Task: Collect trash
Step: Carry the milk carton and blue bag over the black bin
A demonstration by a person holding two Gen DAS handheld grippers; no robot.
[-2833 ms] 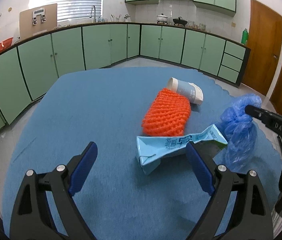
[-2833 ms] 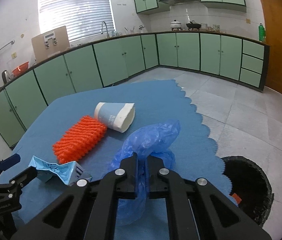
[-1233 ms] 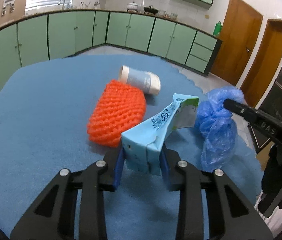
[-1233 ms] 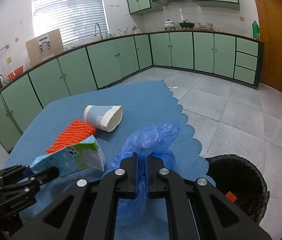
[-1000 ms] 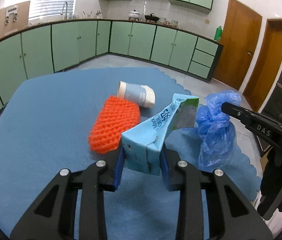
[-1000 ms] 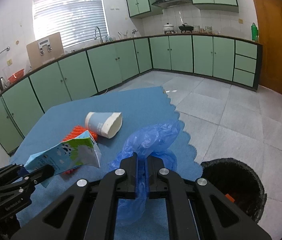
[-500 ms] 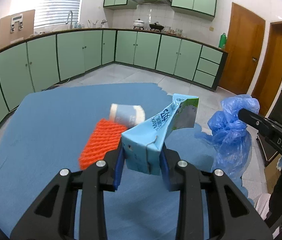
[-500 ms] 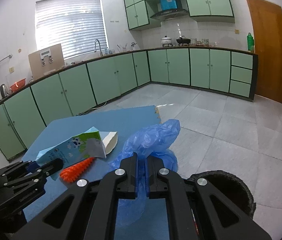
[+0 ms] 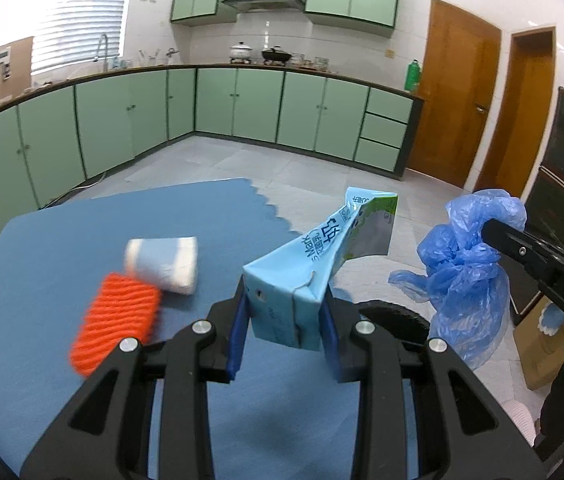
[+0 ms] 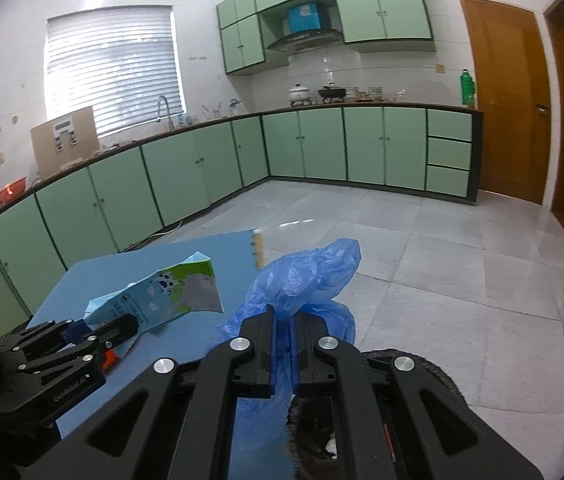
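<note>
Blue carton (image 9: pixel 310 276) sits clamped in my left hand-held gripper (image 9: pixel 284 332); my right hand-held gripper (image 10: pixel 284 352) pinches the bag (image 10: pixel 306 276) beside it.

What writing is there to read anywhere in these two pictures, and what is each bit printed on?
"Mark": on the side of the light blue carton clamped in the left gripper.
Large characters beside it on the carton: not legible to me.
Small print near the carton's top: too small.
"DAS": on the right gripper, which grips the blue plastic bag.
Embossed lettering on the left gripper's body in the right wrist view: too blurred.
</note>
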